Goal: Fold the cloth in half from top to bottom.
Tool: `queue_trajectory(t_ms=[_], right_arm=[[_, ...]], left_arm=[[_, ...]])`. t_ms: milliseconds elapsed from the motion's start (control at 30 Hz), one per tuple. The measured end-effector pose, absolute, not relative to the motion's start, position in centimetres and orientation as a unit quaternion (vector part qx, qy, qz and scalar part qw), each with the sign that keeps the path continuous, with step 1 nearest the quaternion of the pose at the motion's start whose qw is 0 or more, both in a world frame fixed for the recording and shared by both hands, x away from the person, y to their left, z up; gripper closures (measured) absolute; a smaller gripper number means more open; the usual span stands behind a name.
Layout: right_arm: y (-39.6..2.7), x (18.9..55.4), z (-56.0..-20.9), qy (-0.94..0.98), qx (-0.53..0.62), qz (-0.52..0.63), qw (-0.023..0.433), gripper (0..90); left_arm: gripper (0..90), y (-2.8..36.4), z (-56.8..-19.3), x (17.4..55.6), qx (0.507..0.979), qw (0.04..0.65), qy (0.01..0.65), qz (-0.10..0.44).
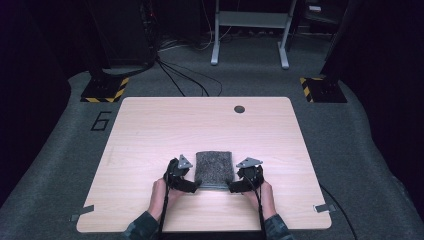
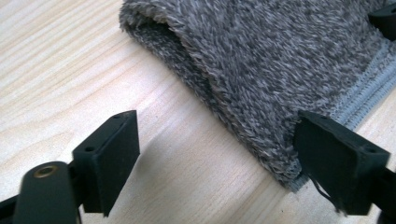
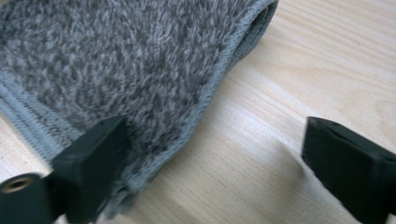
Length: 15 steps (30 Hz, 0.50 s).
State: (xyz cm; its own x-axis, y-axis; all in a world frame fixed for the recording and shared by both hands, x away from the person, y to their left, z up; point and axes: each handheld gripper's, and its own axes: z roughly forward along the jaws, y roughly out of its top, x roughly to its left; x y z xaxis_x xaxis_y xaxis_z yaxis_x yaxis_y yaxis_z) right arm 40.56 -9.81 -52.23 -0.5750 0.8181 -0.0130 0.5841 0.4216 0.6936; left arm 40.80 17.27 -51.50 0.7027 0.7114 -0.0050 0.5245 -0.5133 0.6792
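A: Which step would you say is in hand?

B: The folded grey fleece towel (image 1: 214, 169) lies flat on the desk (image 1: 150, 130), near the front edge and about midway across. Both tongs sit at its near corners, so I'd judge a fold has just been laid down and let go.

A: Are the tongs holding anything?

B: No. The left tongs (image 2: 215, 158) stand wide open; in the left gripper view one jaw is over bare wood and the other just beside the towel's near left corner, with nothing pinched. The right tongs (image 3: 219, 163) are likewise spread, one jaw resting at the stitched hem of the near right corner, the other over bare desk.

A: And the next move?

B: Probably either drawing both hands back clear of the cloth, or closing on the near corners again for another fold. For a regrip each jaw would need to slip under the layered edge.
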Motion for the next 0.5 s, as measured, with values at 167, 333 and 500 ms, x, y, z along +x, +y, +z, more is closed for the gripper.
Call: queue_trajectory(t_ms=[167,333,500], right_arm=[[-10.5,40.4,-51.8,0.819,0.428,0.340,0.176,1.2],[-12.3,39.7,-50.9,0.807,0.437,0.355,0.177,0.9],[-14.1,39.1,-50.5,0.793,0.450,0.366,0.184,0.9]], left_arm=[[9.7,18.1,-50.7,40.4,0.851,0.350,0.364,0.146],[8.4,19.5,-49.9,39.7,0.841,0.360,0.376,0.150],[7.8,20.9,-49.7,39.2,0.835,0.362,0.383,0.156]])
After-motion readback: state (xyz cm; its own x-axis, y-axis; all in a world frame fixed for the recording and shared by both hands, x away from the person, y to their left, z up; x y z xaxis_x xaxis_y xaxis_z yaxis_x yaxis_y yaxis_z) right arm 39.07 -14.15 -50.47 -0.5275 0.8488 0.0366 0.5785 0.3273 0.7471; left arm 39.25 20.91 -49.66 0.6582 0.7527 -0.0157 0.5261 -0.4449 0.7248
